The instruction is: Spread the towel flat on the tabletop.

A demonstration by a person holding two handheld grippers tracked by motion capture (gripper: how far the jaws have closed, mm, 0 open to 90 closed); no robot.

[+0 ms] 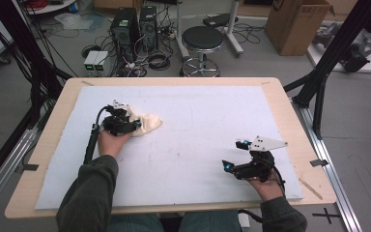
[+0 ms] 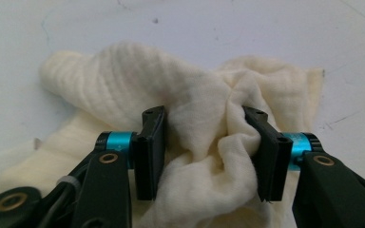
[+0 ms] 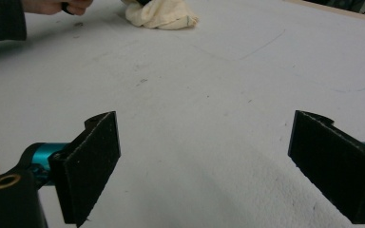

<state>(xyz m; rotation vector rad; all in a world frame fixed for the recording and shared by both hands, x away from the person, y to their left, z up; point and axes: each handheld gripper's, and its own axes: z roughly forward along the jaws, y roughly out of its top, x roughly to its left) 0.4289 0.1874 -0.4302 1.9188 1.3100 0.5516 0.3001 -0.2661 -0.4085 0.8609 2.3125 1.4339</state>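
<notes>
Cream cloth bunched in a loose heap on the white mat covering the worktop, at the person's left and toward the far side. The left gripper sits on the near-left edge of the heap; in the left gripper view its fingers stand half closed with a thick fold of cloth gathered between them, both pads pressing into the fabric. The heap's long axis runs roughly left to right across the mat, extending away from the left gripper toward the centre. The right gripper rests well apart at the near right, fingers wide open over bare mat and gripping nothing. The left hand is plainly the nearer. Nothing lies between the two grippers; stool and boxes stand beyond the worktop.
</notes>
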